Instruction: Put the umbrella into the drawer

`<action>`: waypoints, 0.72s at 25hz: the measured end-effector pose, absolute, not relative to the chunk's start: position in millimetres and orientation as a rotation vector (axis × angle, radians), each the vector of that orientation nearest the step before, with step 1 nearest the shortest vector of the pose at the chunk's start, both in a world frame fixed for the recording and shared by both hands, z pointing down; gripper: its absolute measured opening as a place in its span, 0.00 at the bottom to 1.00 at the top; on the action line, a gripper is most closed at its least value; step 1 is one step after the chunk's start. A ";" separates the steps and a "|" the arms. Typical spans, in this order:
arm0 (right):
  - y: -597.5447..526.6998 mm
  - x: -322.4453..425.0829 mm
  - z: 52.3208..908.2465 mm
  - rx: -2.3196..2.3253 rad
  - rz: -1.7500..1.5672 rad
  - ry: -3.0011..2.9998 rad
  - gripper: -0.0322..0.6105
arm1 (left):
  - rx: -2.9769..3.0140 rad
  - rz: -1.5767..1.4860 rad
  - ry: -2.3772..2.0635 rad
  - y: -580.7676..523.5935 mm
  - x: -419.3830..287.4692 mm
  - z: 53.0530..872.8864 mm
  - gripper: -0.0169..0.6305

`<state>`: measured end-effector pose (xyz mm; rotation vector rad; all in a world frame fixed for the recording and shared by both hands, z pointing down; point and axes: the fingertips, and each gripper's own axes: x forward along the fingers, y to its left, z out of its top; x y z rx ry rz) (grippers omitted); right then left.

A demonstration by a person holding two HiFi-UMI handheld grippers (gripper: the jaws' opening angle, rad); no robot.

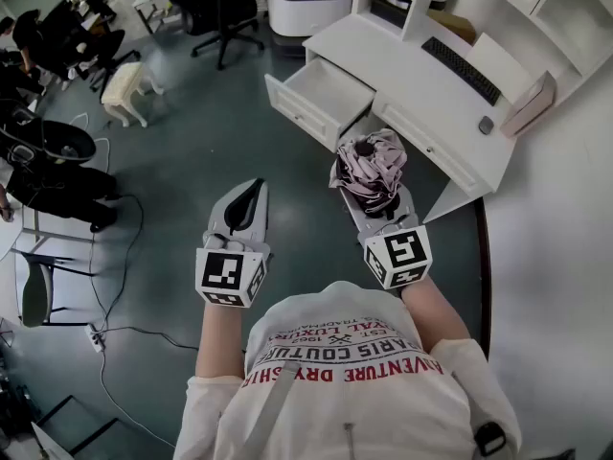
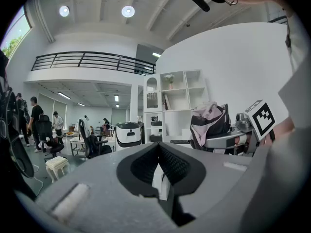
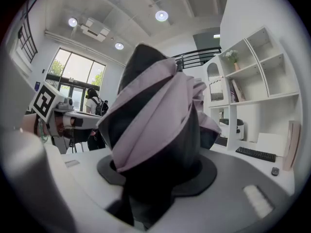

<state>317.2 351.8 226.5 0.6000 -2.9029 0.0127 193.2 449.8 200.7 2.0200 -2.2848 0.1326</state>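
Right gripper (image 1: 378, 207) clamped on folded pink-and-black umbrella (image 1: 369, 164), held off the floor, just on the near side of the open drawer (image 1: 305, 113) of white desk (image 1: 412, 75); left gripper (image 1: 251, 192) alongside at left, jaws together, empty

1. The umbrella (image 1: 375, 161) is showing dusty pink folds alternating with black ones, and a black tip.
2. The left gripper (image 1: 254, 195) and the right gripper (image 1: 369, 182) are both showing pale grey shells with black padding inside.
3. Their marker cubes (image 1: 230, 276) are showing black squares on white.
4. The desk (image 1: 412, 84) and its drawer (image 1: 326, 89) are gleaming plain white.
5. The keyboard (image 1: 462, 70) is standing out black.
6. The floor (image 1: 192, 151) is looking a dull grey-green.
7. The person's shirt (image 1: 316, 410) is showing red lettering on white.
8. The stool (image 1: 124, 84) is looking cream, and the office chair (image 1: 228, 12) black.
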 end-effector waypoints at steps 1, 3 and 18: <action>352.6 316.7 226.2 0.599 0.017 -2.903 0.38 | 2.019 0.132 -2.285 451.0 192.7 200.2 0.04; 353.5 316.0 225.3 0.598 0.023 -2.902 0.38 | 2.018 0.132 -2.285 452.1 191.9 199.1 0.04; 387.5 286.3 242.7 0.618 0.063 -2.880 0.38 | 2.044 0.143 -2.247 487.2 156.8 220.9 0.04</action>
